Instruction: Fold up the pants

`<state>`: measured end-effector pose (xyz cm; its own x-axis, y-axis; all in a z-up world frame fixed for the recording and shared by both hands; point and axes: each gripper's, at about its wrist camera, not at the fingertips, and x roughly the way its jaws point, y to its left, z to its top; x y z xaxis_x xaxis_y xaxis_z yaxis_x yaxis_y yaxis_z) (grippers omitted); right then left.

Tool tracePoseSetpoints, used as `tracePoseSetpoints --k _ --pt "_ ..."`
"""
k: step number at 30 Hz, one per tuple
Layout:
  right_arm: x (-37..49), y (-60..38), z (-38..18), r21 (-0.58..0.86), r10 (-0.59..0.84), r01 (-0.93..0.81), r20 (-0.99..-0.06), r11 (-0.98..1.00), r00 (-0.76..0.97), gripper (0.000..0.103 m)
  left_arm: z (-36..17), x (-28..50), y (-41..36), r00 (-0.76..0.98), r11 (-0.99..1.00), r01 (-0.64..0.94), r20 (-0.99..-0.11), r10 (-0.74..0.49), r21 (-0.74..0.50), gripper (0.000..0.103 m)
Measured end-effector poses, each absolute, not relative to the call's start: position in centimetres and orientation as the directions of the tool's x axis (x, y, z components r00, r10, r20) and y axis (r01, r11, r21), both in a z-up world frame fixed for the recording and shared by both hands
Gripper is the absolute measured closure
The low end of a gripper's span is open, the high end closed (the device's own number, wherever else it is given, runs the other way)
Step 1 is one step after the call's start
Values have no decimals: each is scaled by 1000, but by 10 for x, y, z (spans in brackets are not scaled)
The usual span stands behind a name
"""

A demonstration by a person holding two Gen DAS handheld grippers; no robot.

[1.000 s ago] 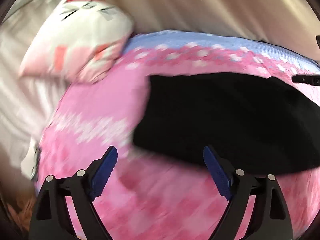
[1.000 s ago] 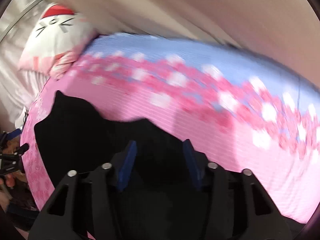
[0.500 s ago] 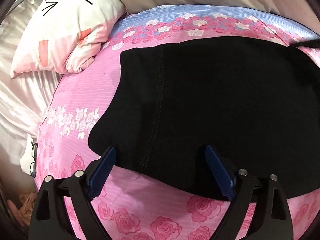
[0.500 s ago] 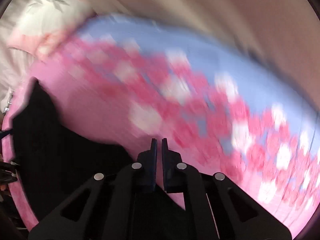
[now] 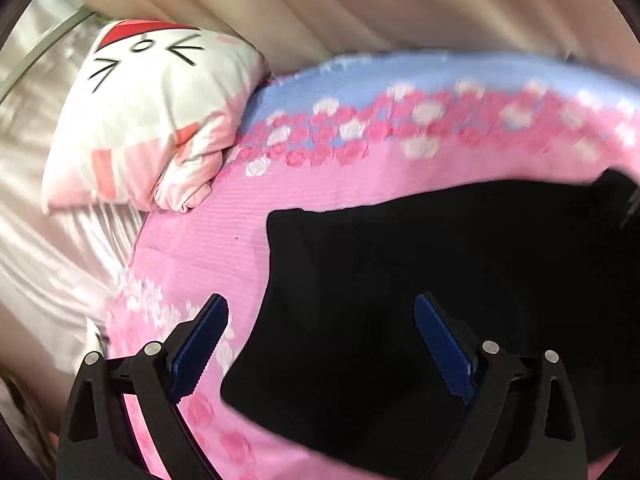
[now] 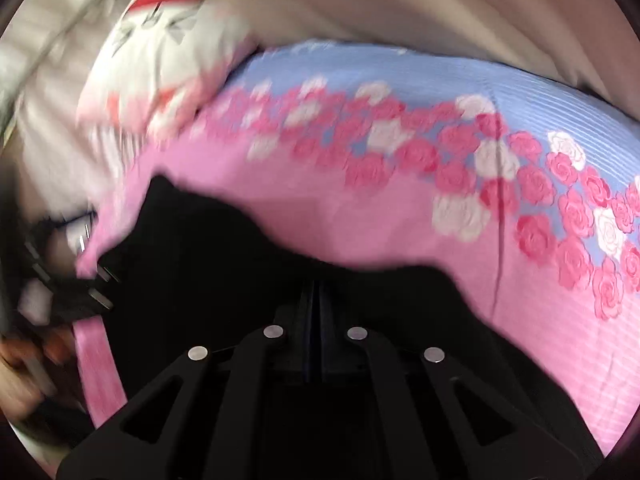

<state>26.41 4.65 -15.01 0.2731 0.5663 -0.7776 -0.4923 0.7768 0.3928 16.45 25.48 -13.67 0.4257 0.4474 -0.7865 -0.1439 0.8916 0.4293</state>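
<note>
Black pants [image 5: 440,272] lie spread on a pink rose-patterned bedsheet [image 5: 224,240]. My left gripper [image 5: 320,340] is open, its blue pads wide apart, hovering over the pants' left edge; it holds nothing. In the right wrist view the pants [image 6: 224,264] fill the lower left. My right gripper [image 6: 316,300] is shut, its jaws pressed together in the black cloth at the pants' far edge, which looks pinched and raised. The other gripper's tip shows at the far left [image 6: 60,280], blurred.
A white cat-face pillow [image 5: 152,120] lies at the bed's far left corner, also in the right wrist view [image 6: 160,64]. A beige curtain [image 5: 360,8] hangs behind the bed. Pale satin fabric [image 5: 48,248] lies left of the sheet. The sheet's far strip is blue [image 6: 400,76].
My right gripper closed from open onto the pants' edge and now stays shut in the cloth. My left gripper stayed open and swung over the pants' left side; both views are blurred.
</note>
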Motion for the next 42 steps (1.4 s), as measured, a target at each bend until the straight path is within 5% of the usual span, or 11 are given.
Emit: tracePoseSetpoints --k 12,16,17,26,29,34,40,42 --pt "210 -46 -119 363 538 -440 -748 821 387 98 -137 161 249 419 858 -132 -756 502 497 9" --pt "186 -162 -153 320 369 -184 -822 929 433 102 -109 159 187 503 908 -65 -773 387 413 9" --pt "176 -197 -149 361 369 -111 -805 926 464 97 -107 160 167 512 914 -37 -778 364 404 9" --pt "42 -415 -110 83 -39 223 -869 971 493 93 -113 147 -18 549 908 238 -818 168 346 8" --pt "13 -489 -116 84 -84 331 -882 940 464 93 -121 140 -58 527 902 281 -838 141 329 8" --pt "19 -533 -139 145 15 260 -896 955 444 92 -132 129 -101 502 891 306 -852 148 335 8" --pt "25 -526 -138 170 66 167 -865 971 497 59 -129 121 -130 504 890 294 -848 166 349 8" --pt "23 -529 -138 187 89 148 -858 971 506 58 -126 118 -135 506 893 284 -846 170 349 8"
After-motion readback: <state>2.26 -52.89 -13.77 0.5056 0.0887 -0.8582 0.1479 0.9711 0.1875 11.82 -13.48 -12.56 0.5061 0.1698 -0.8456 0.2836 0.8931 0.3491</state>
